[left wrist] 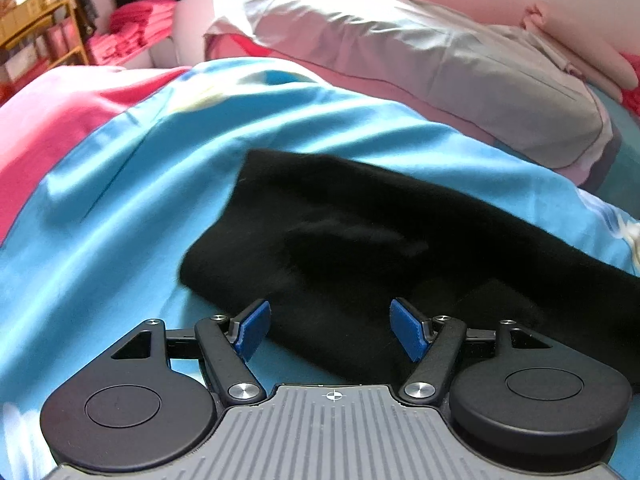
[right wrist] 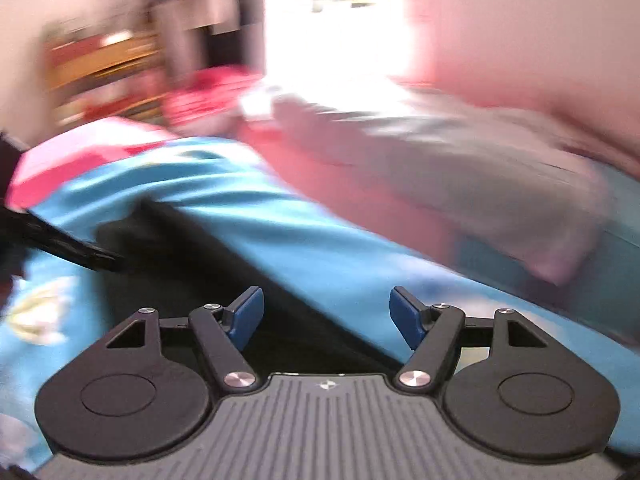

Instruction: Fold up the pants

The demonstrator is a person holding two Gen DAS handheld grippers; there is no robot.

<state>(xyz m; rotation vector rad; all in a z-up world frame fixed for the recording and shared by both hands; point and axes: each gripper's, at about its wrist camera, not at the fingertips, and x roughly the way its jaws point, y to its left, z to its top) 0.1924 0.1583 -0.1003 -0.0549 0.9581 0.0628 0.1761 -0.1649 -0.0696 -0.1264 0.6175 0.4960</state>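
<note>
Black pants (left wrist: 360, 236) lie folded in a long band on the blue bedsheet (left wrist: 132, 208), running from the centre to the right edge of the left wrist view. My left gripper (left wrist: 328, 330) is open and empty, its blue pads just above the near edge of the pants. In the blurred right wrist view the pants (right wrist: 208, 264) stretch from left to bottom centre on the sheet (right wrist: 340, 264). My right gripper (right wrist: 326, 316) is open and empty over the pants' right edge. The other gripper (right wrist: 60, 244) shows as a dark shape at the left.
A grey-pink pillow (left wrist: 440, 80) lies at the back right of the bed; it also shows in the right wrist view (right wrist: 480, 168). A pink part of the cover (left wrist: 52, 128) is at the left. A wooden shelf (left wrist: 36, 24) and pink folded cloth (left wrist: 136, 28) stand beyond the bed.
</note>
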